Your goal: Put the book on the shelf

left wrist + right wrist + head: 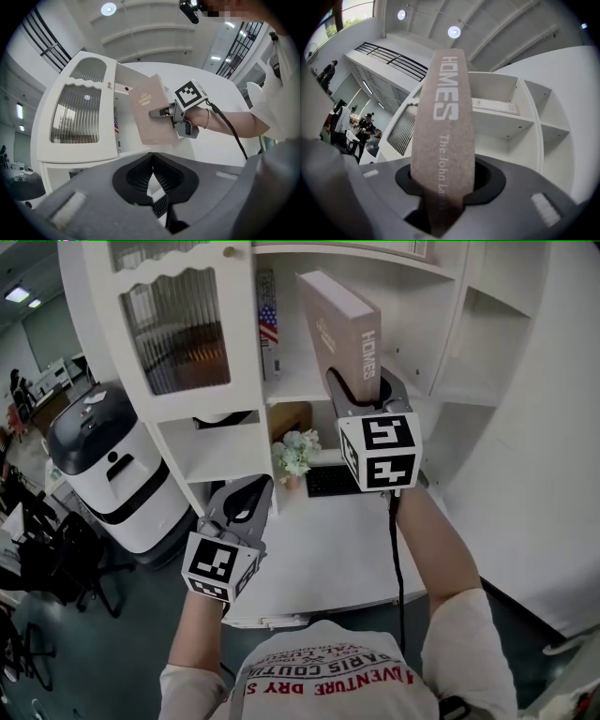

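A slab-shaped book (pixel 339 324) with a matte, tan, cloth-like cover is clamped by the right gripper (pixel 363 392) and held tilted before the smooth white shelf (pixel 296 390) at 12 o'clock. The left gripper (pixel 246 501) is seen with ribbed pads pressed together, empty. The spine's lower lettering is blurred.

A small bunch of white flowers (pixel 295 454) stands on the white tabletop (pixel 319 554), just beside a black keyboard (pixel 330 481). On the floor to the left, a rounded white-and-black machine (pixel 108 460) stands near dark office chairs (pixel 70 559).
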Tool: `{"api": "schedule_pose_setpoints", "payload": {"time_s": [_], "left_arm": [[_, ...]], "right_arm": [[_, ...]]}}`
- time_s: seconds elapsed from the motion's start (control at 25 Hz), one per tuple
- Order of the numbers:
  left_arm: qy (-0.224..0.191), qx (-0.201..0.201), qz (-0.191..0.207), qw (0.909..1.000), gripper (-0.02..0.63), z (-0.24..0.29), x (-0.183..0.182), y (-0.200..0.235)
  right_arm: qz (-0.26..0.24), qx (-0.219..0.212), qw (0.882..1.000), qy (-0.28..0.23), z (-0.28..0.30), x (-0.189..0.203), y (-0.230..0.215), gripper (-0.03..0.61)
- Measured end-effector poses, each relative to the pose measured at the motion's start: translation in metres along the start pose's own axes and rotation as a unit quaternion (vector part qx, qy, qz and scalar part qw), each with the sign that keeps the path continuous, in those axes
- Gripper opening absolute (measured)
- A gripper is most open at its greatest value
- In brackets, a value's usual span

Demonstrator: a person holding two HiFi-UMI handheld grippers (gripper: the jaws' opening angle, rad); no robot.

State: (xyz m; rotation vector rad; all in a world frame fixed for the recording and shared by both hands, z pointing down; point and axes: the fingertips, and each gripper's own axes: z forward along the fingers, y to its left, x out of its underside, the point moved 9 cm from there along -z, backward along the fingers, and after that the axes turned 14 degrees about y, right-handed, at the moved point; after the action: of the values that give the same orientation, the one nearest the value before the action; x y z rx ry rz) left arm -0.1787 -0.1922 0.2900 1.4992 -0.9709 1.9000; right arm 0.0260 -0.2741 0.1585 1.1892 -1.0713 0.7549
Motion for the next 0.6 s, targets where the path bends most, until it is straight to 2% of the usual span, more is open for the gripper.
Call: {"api": "schedule_pose_setpoints", "payload": {"time_s": [0.16, 0.36, 0.6], "left_arm": [[0.0, -0.006, 0.002, 1.0, 0.006, 0.014, -0.002, 0.013], [0.01, -0.008, 0.007, 0.9999, 0.006, 0.029, -0.001, 0.026], [0.01, -0.014, 0.011, 0.9998, 0.006, 0.04, -0.001, 0.041]], "right_arm": [[-0.017, 0.012, 1.0, 0.023, 0.037, -0.004, -0.004, 0.178], [-0.002, 0.023, 0.998, 0.05, 0.084, -0.011, -0.005, 0.178], [-0.021, 0.03, 0.998, 0.058, 0.121, -0.013, -0.009, 0.178]]}}
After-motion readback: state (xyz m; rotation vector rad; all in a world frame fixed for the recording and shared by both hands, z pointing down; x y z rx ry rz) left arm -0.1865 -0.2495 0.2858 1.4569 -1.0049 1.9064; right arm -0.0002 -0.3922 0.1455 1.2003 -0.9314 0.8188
